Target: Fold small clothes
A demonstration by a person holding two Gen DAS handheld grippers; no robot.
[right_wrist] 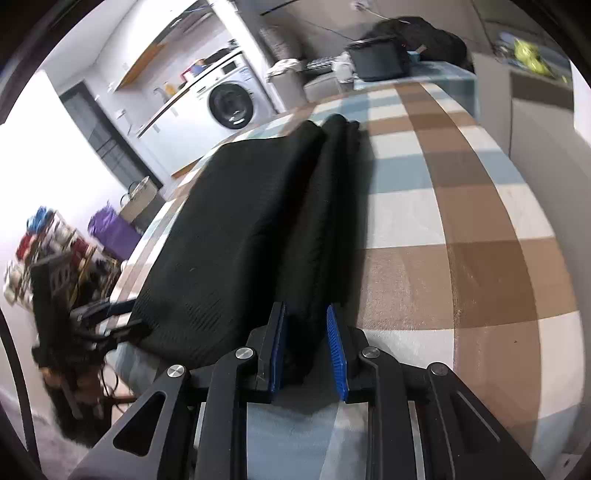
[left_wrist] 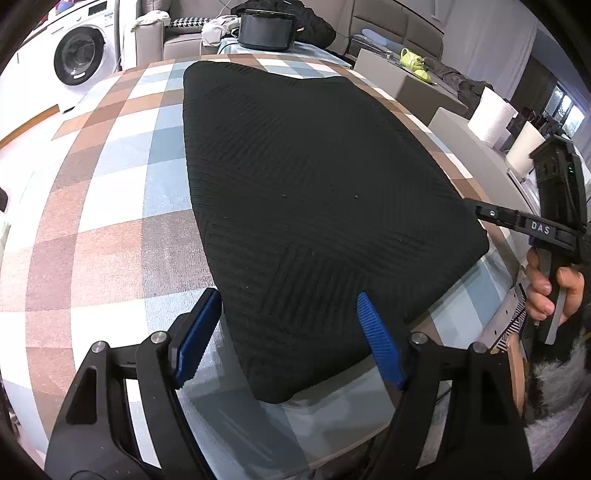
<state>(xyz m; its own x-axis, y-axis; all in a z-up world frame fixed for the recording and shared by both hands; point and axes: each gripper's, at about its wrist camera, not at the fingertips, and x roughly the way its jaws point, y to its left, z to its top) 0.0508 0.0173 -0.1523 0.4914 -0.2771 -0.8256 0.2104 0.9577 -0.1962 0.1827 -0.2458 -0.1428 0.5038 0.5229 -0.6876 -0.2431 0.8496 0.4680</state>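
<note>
A black ribbed garment point(left_wrist: 314, 192) lies folded flat on the checked tablecloth point(left_wrist: 110, 221). My left gripper point(left_wrist: 287, 295) stands open, its blue pads point(left_wrist: 199, 336) wide apart on either side of the garment's near corner. In the right wrist view the garment point(right_wrist: 240, 229) has a long thick fold along its right side. My right gripper point(right_wrist: 304, 312) straddles the near end of that fold; its pads point(right_wrist: 338, 354) stand a little apart and the ribbed face of the right one is bare. A hand point(left_wrist: 546, 291) holds the right gripper point(left_wrist: 484, 214) at the garment's right edge.
The table edge point(left_wrist: 498, 177) curves close on the right, with white paper rolls point(left_wrist: 493, 114) beyond it. A dark pot point(left_wrist: 266, 31) stands at the table's far end. A washing machine point(left_wrist: 79, 55) is at the back left. A cluttered shelf point(right_wrist: 44, 251) stands off the table's left side.
</note>
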